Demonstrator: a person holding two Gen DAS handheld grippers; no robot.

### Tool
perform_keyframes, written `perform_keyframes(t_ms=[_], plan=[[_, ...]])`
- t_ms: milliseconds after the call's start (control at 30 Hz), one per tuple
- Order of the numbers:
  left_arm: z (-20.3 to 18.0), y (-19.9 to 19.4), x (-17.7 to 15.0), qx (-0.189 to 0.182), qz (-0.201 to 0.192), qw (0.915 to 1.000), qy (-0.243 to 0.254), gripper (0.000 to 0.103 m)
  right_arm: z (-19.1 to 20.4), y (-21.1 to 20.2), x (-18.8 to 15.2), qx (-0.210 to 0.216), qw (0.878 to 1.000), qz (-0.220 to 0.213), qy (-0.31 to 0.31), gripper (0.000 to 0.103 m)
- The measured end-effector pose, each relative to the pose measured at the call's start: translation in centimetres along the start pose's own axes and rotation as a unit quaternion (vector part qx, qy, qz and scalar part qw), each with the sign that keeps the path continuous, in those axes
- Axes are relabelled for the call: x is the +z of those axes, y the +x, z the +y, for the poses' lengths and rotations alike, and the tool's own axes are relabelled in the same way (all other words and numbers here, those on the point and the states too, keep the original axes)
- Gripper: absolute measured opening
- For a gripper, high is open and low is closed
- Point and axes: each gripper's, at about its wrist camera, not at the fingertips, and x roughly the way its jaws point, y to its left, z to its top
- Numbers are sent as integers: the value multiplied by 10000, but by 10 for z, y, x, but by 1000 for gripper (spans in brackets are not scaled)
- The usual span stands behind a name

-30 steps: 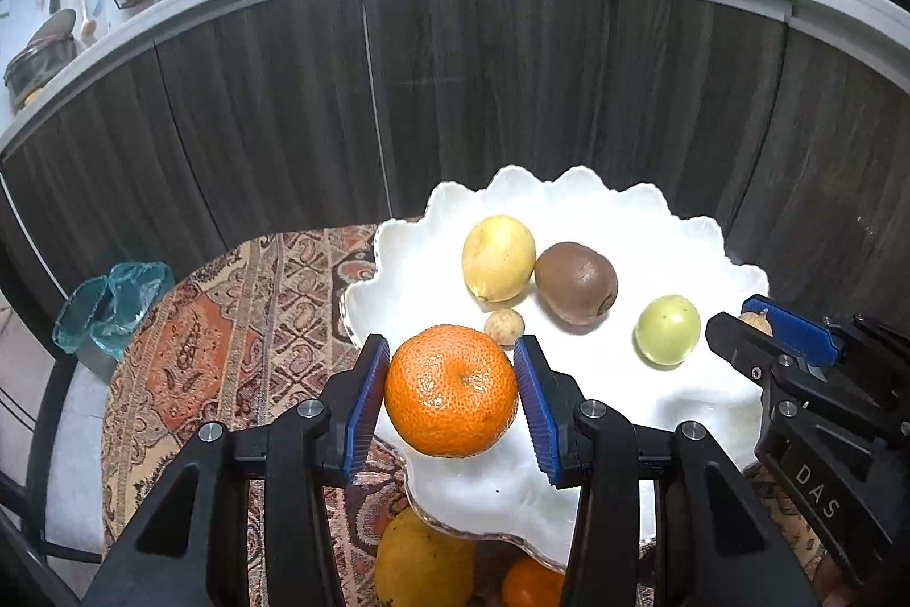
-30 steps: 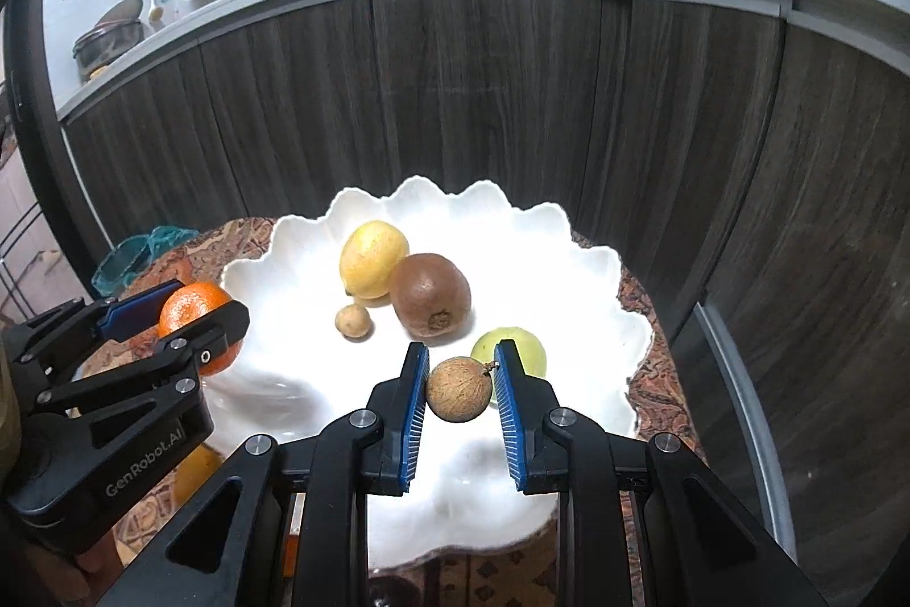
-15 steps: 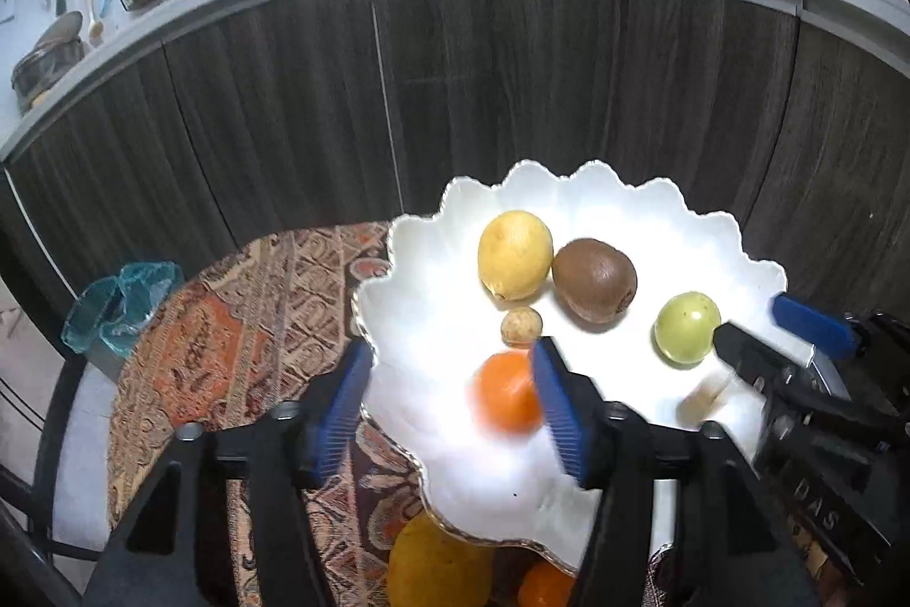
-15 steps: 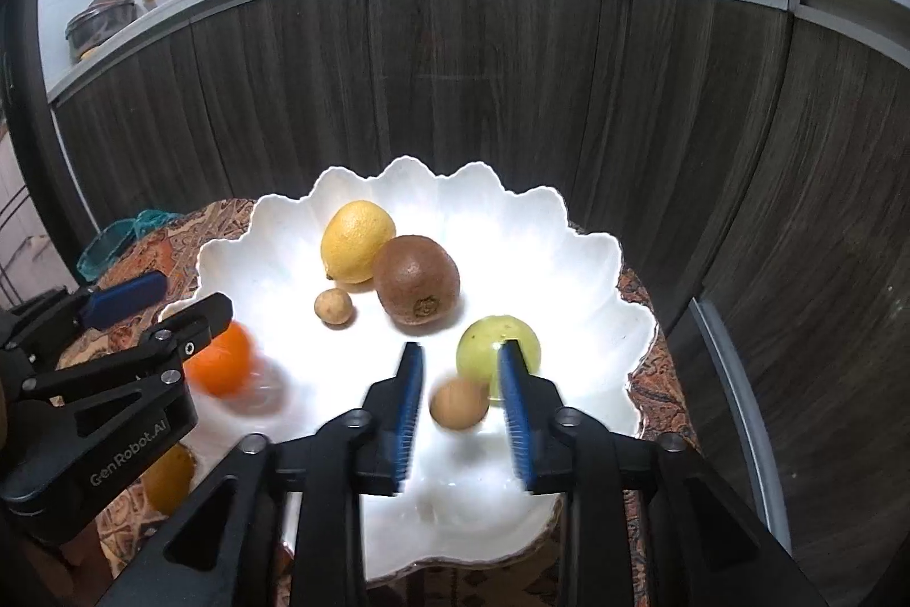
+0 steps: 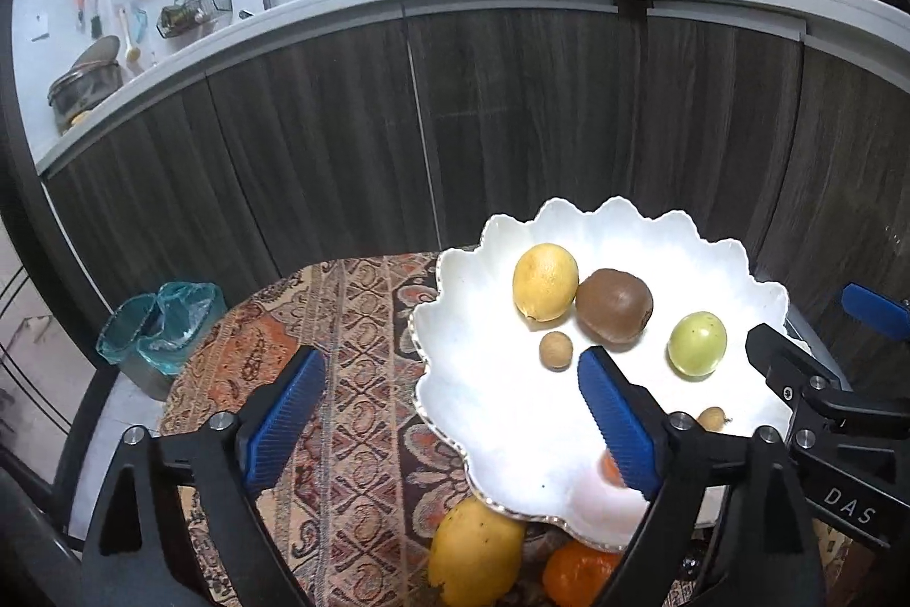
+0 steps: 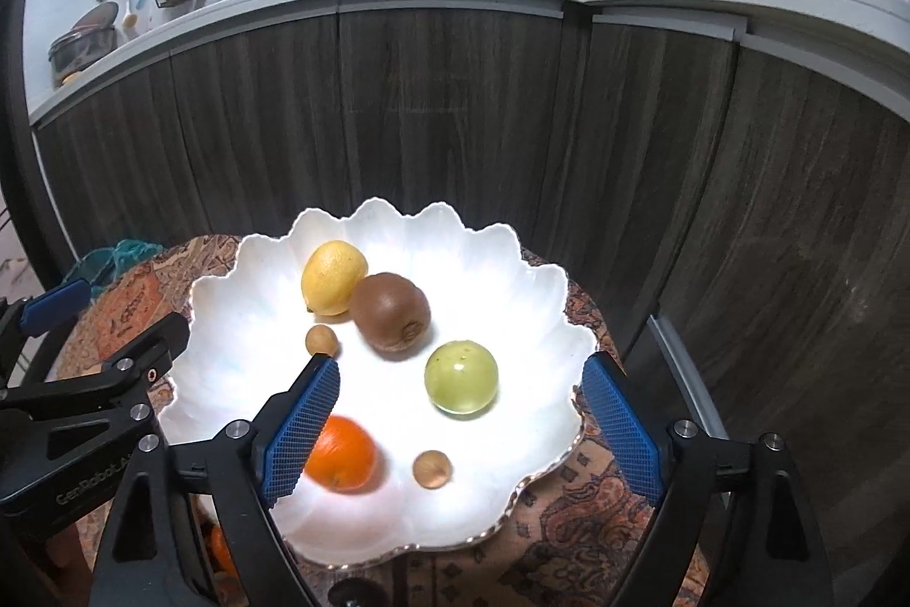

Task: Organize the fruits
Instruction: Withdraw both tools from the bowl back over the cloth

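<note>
A white scalloped bowl (image 6: 529, 300) (image 5: 478, 413) holds a lemon (image 6: 333, 276), a kiwi (image 6: 391, 311), a green fruit (image 6: 462, 378), a small brown nut (image 6: 321, 339), a blurred orange (image 6: 341, 459) and a small brown round fruit (image 6: 432, 469). My right gripper (image 6: 463, 430) is open and empty above the bowl's near side. My left gripper (image 5: 455, 428) is open and empty over the bowl's left rim and the cloth. In the left wrist view the orange (image 5: 609, 469) is mostly hidden behind my right finger.
The bowl stands on a round table with a patterned cloth (image 5: 341, 379). A yellow fruit (image 5: 475, 553) and another orange (image 5: 577, 570) lie under the bowl's near rim. A blue-lined bin (image 5: 153, 328) stands at the left. Dark cabinets stand behind.
Both grippers opened wide and drew back. The orange dropped from my left gripper and the small brown fruit from my right; both now lie in the bowl.
</note>
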Motion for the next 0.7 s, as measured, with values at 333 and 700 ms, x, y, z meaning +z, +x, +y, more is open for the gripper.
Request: perform_keyframes(t_ms=[333,700], plan=[[10,-38,-9,69,-126,9999,-79,96,4,-36,-4,-26,9998,-192,-11,92],[22,-66,-24,137,-220,9996,-139,98,11,-66,-16,-86,9997,-223,-72,92]])
